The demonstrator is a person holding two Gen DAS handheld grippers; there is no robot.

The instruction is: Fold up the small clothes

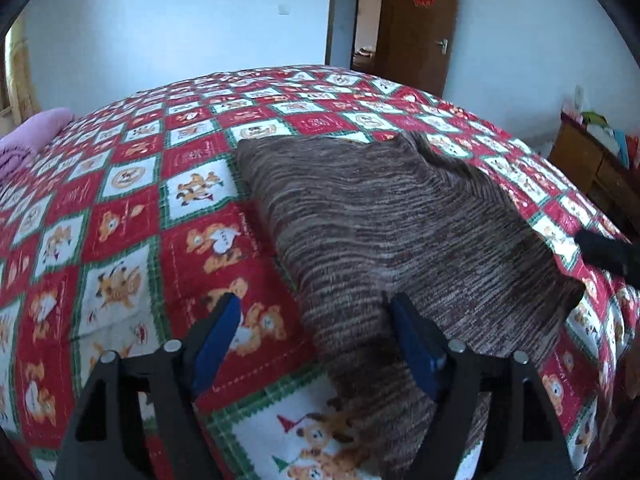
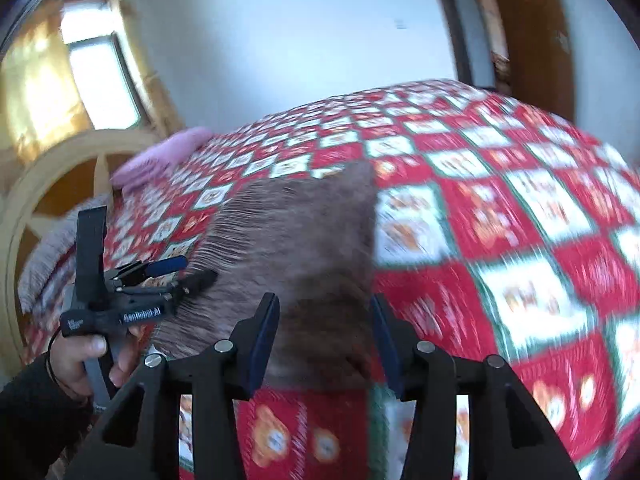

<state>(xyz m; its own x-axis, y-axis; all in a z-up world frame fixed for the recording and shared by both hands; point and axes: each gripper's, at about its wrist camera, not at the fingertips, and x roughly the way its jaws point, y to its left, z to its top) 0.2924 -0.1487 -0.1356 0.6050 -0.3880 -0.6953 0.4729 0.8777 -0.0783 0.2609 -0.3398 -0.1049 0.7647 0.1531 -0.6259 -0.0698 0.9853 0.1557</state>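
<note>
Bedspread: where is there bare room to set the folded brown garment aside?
Bare bedspread lies between the brown garment and the pink blanket, and beyond the garment toward the door. The near right edge is crowded by the right gripper.

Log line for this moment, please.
left gripper open, empty | right gripper open, empty | brown knit garment folded on bedspread

garment: brown knitted piece [image 1: 400, 224] with fine light and dark stripes running across it
state: folded into a roughly rectangular block, its top mostly flat
detail: one corner at the far side stands up in a small peak
place: lies on the bed [image 1: 132, 208], on the red, white and green checked cover, nearer the near edge than the far one
</note>
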